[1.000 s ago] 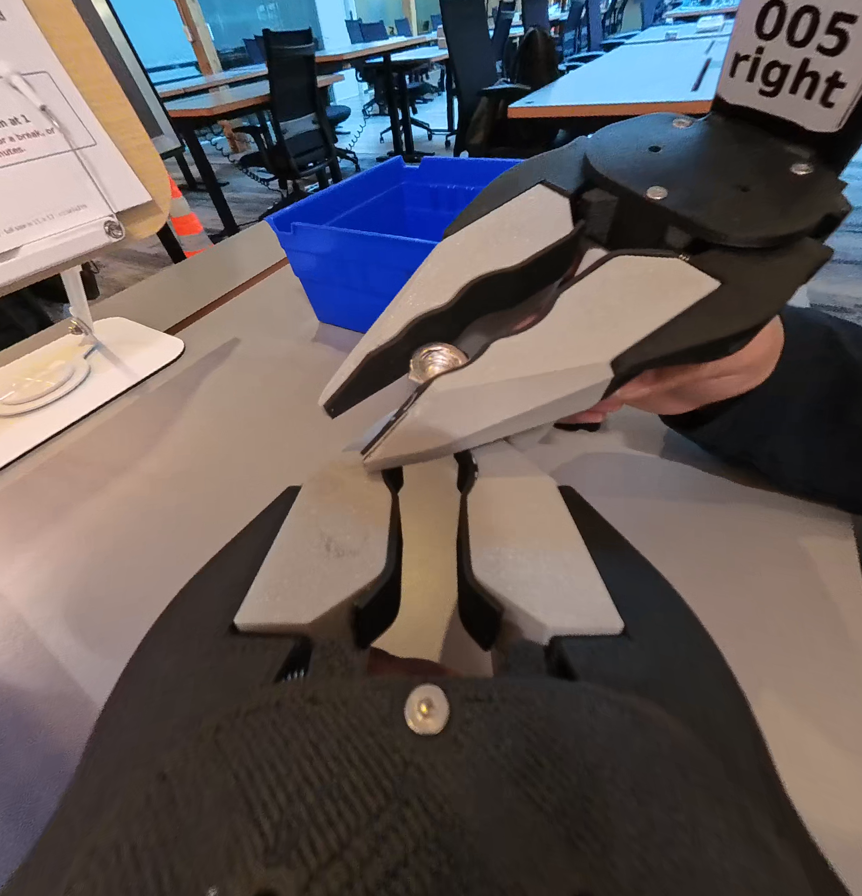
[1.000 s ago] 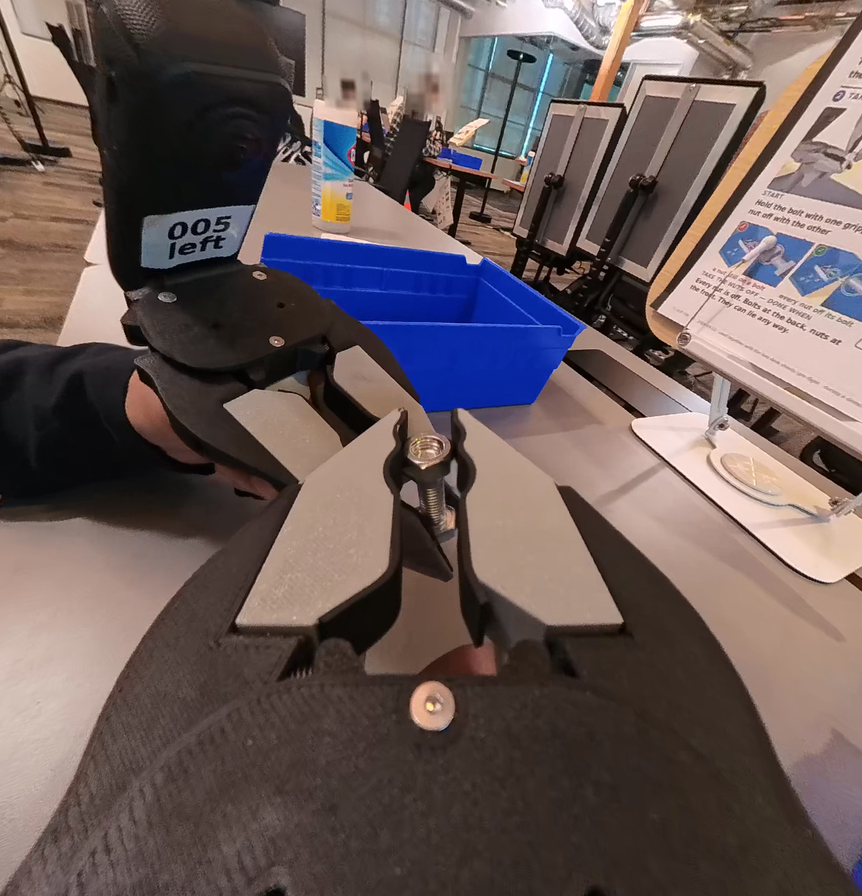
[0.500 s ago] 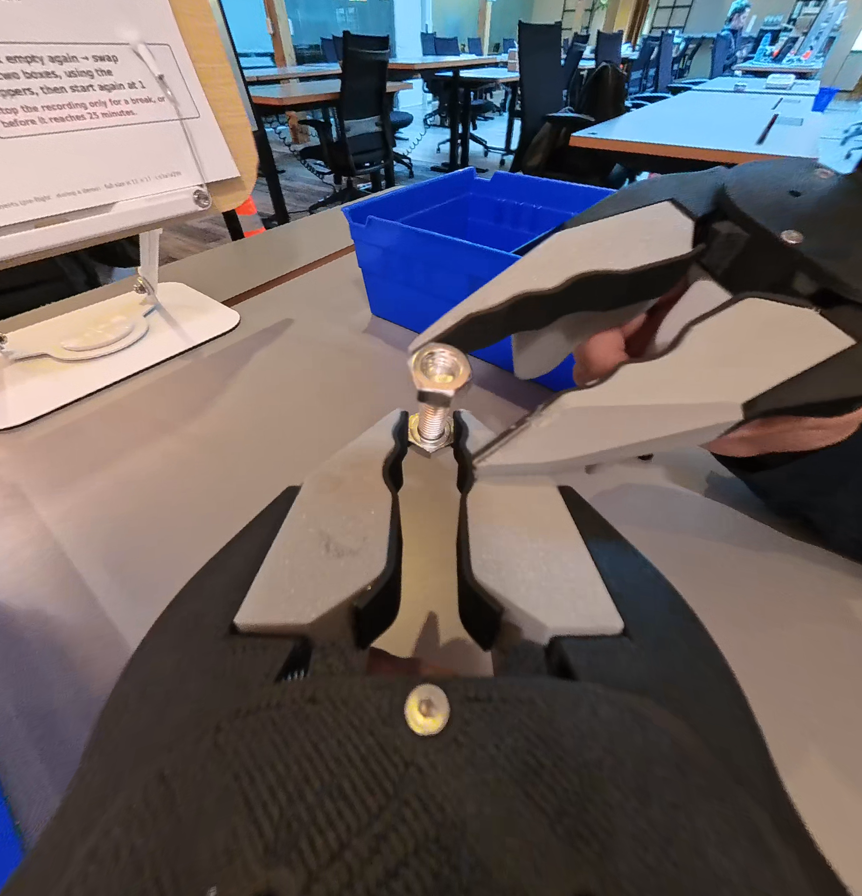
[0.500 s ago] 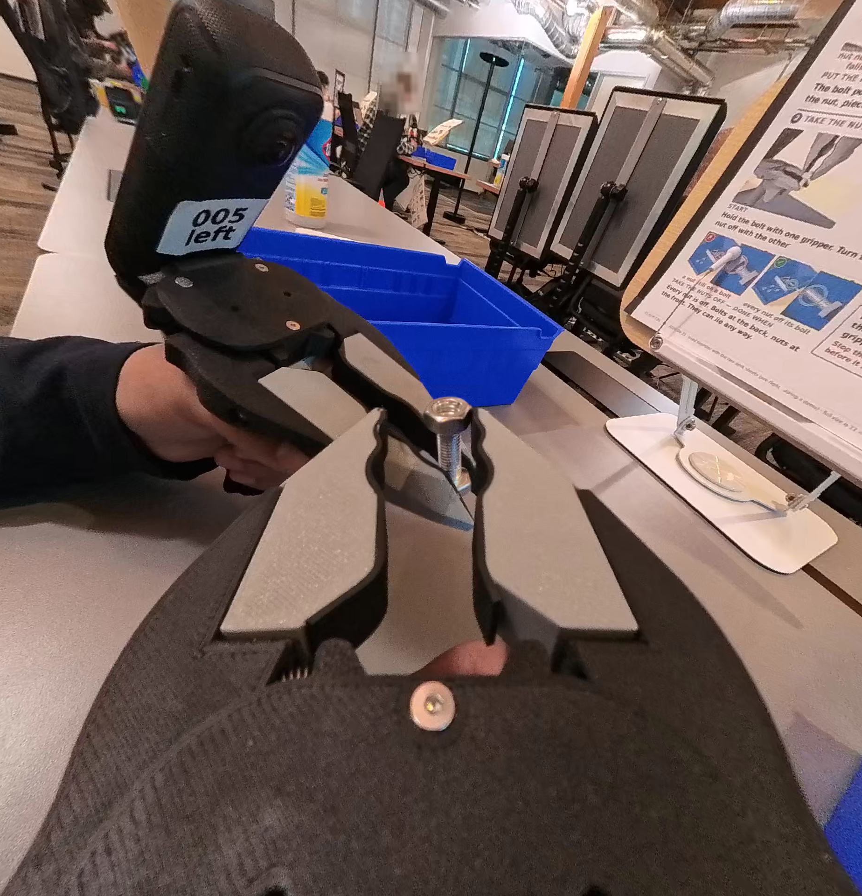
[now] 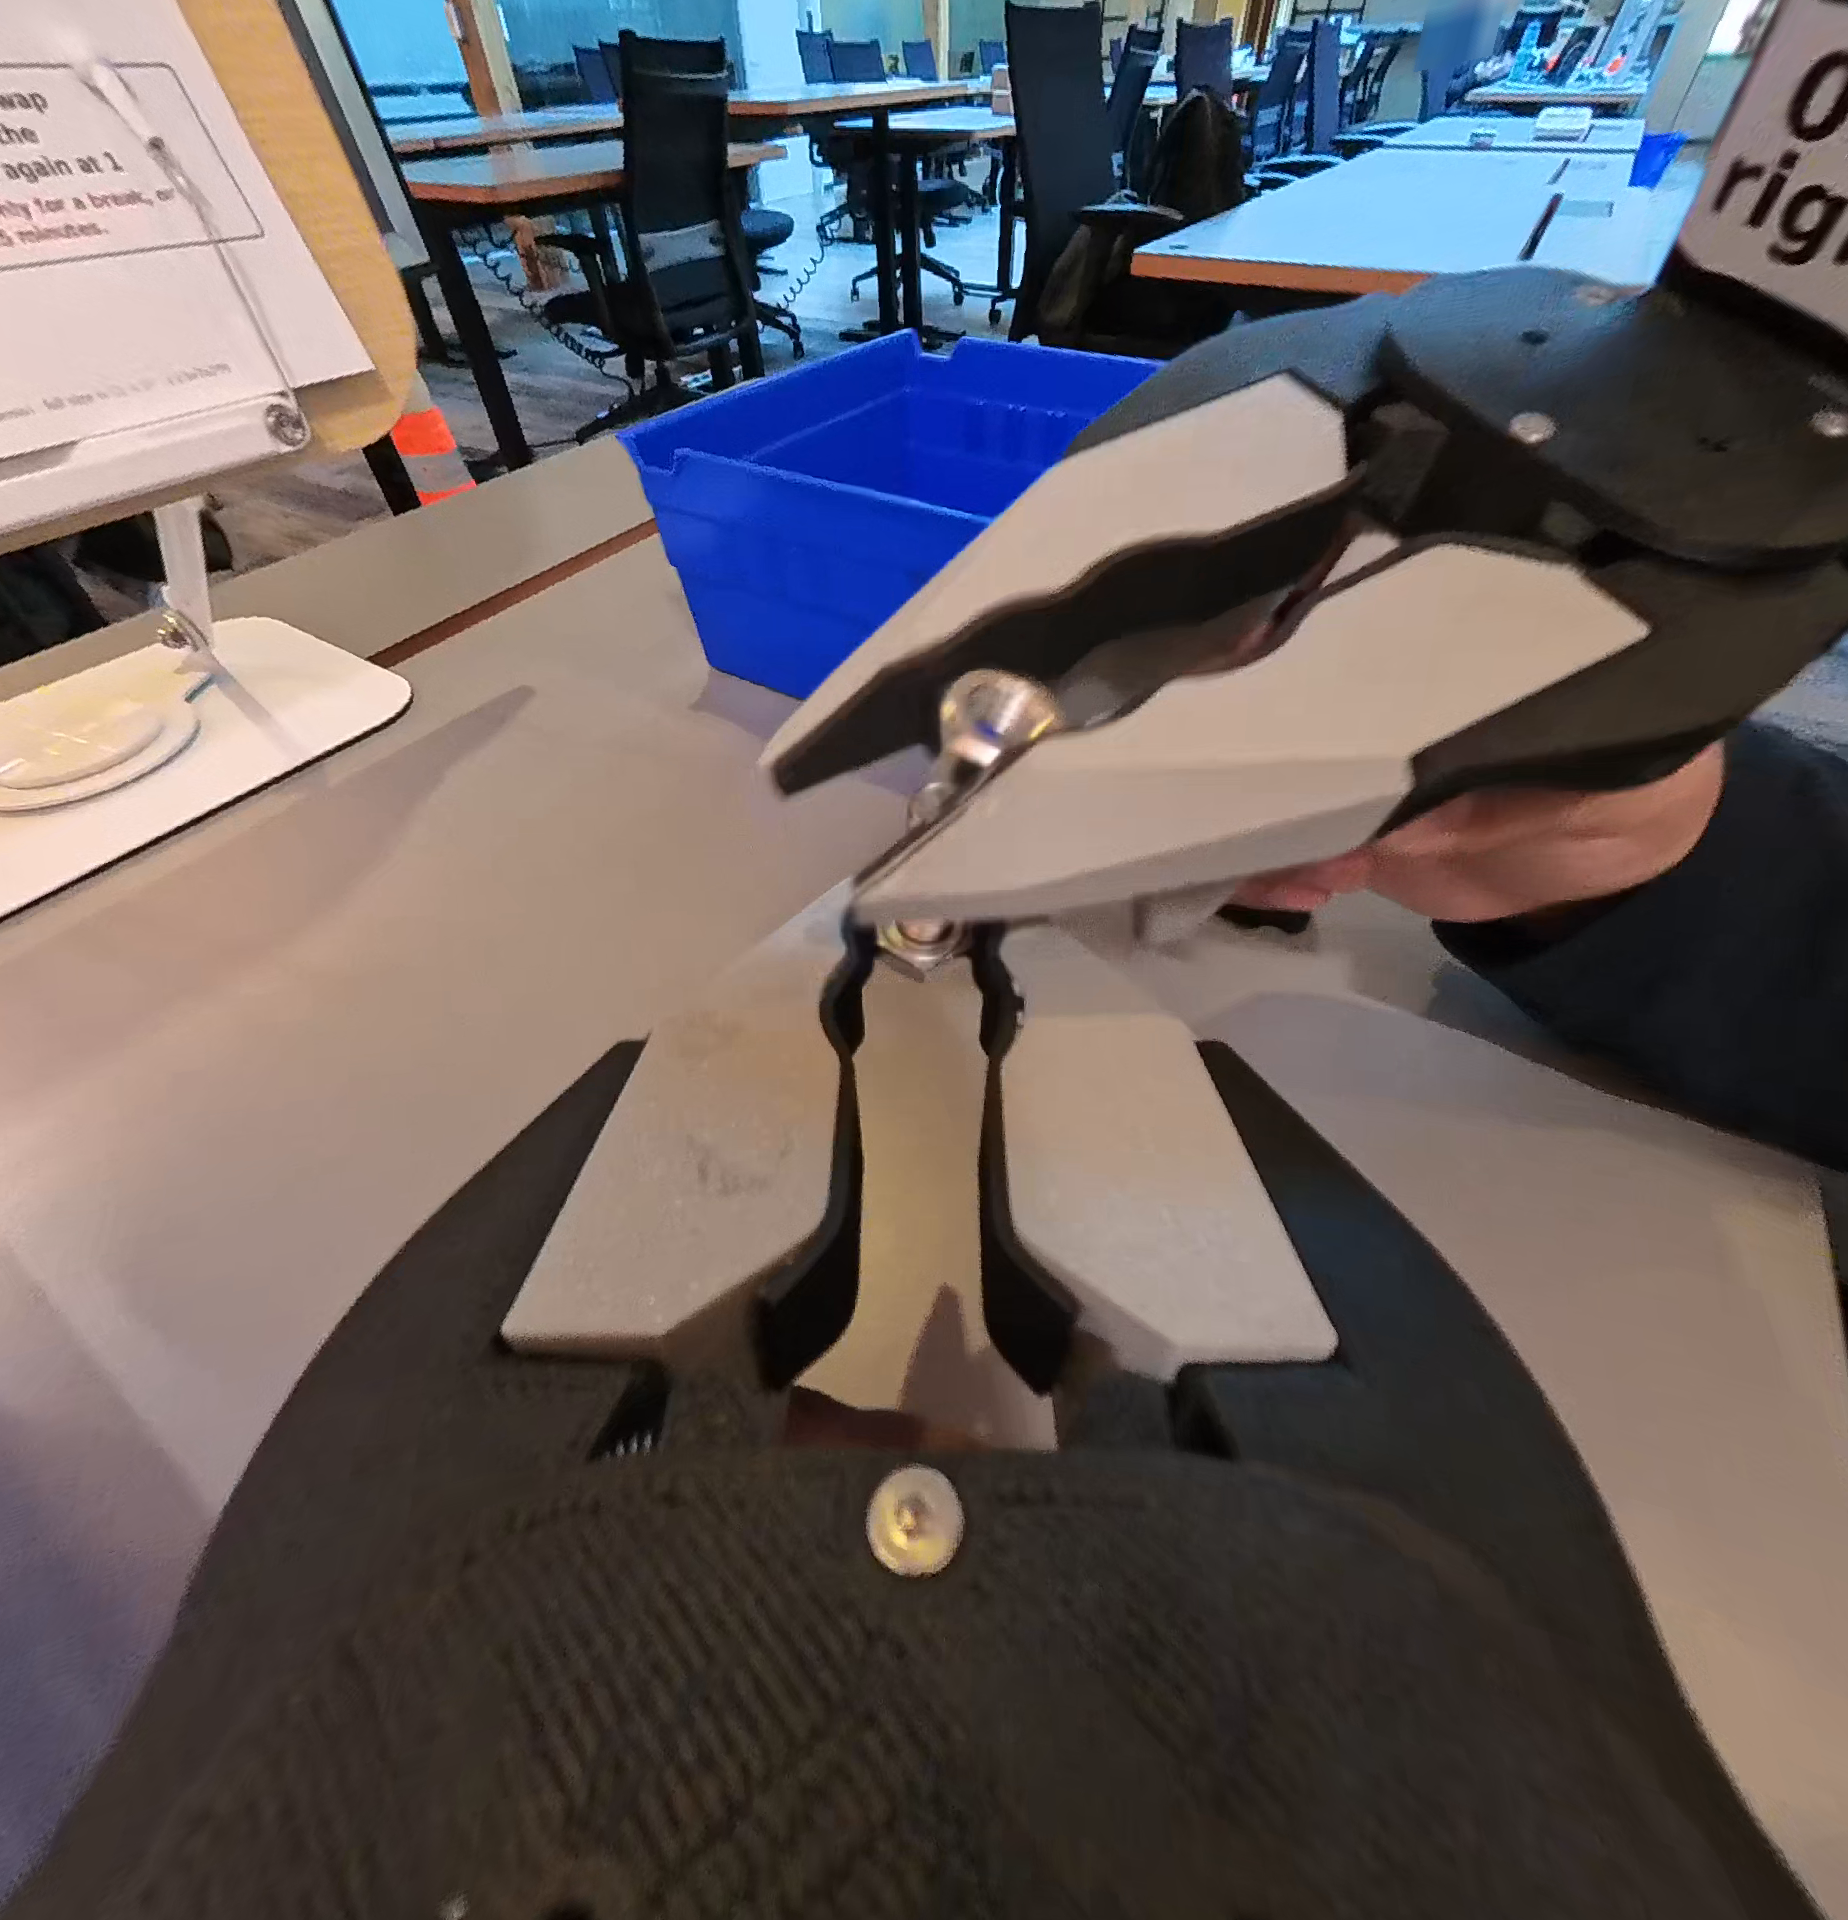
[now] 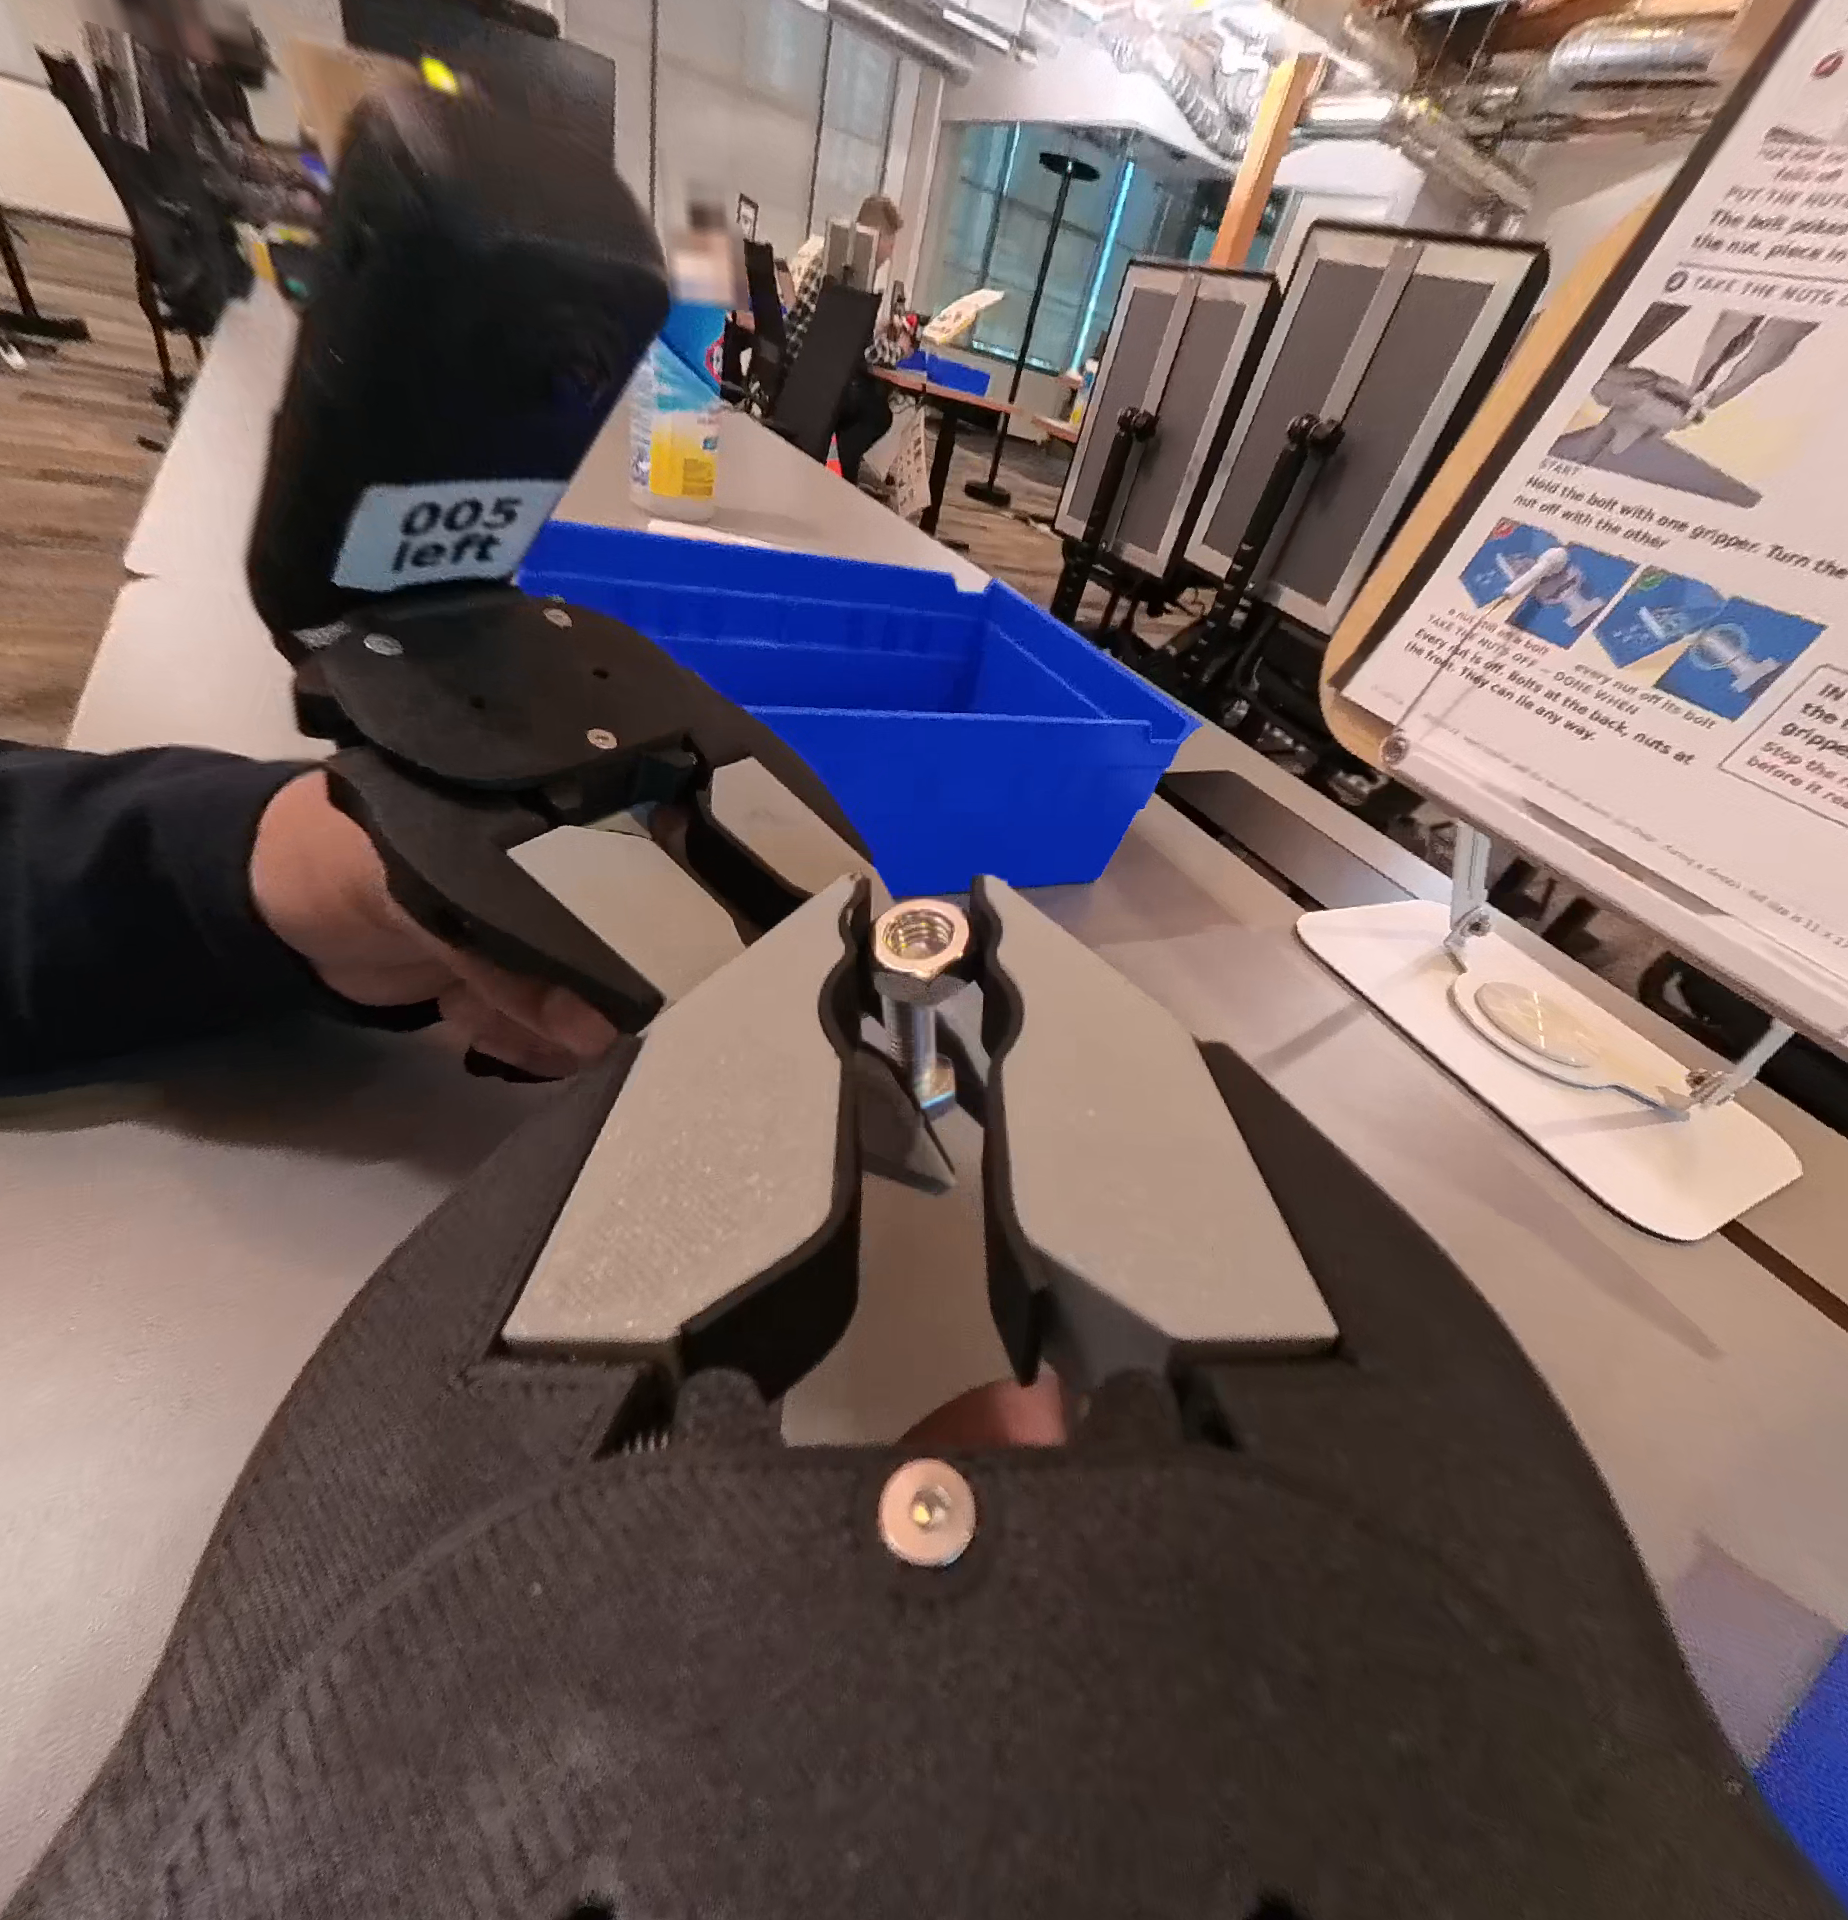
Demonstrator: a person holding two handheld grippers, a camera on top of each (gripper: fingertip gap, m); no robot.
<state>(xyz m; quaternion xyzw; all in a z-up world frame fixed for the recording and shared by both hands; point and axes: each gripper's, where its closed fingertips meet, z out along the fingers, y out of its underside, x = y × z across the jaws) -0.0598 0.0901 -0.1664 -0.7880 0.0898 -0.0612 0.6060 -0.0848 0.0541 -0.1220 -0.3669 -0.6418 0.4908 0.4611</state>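
Steel on steel: the right gripper (image 6: 918, 940) pinches the nut (image 6: 917, 938), while the left gripper (image 5: 917, 948) clamps the bolt head (image 5: 921, 938) low, near the grey table (image 5: 400, 935), blue bin (image 6: 961, 717) beyond. Any tilt between them, I'd say, binds the threads, or the nut slips free.
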